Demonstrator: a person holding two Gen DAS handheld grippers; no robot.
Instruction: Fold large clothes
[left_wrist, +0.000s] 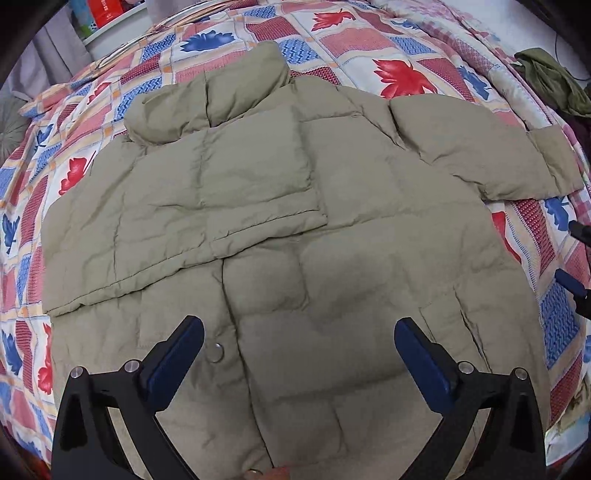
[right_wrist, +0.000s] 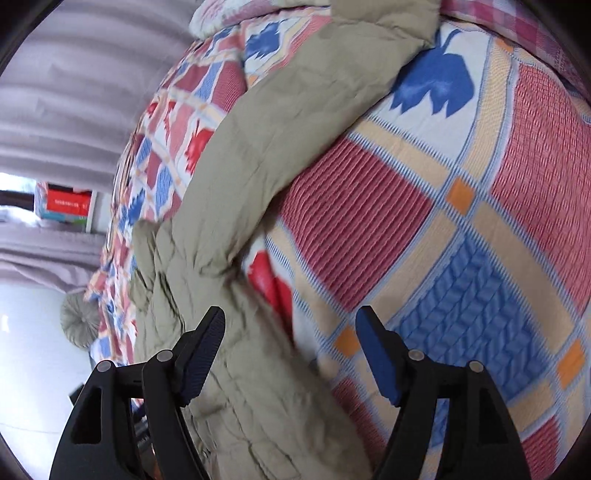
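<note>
Jacket (left_wrist: 295, 221), khaki quilted puffer, lies flat and front-up on patchwork quilt (left_wrist: 388, 48) with red and blue leaf prints; collar at far end, one sleeve folded across chest, other sleeve (left_wrist: 491, 155) spread sideways; fabric creased, silver snap (left_wrist: 215, 351) near hem. Left gripper (left_wrist: 299, 332) over lower front, fingers apart, empty. Right gripper (right_wrist: 290, 328) spread wide at jacket's edge, gripping nothing

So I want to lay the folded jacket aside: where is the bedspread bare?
Bare bedspread lies beyond the collar and right of the jacket, below its unfolded sleeve. The far right corner is crowded by dark green clothing.
</note>
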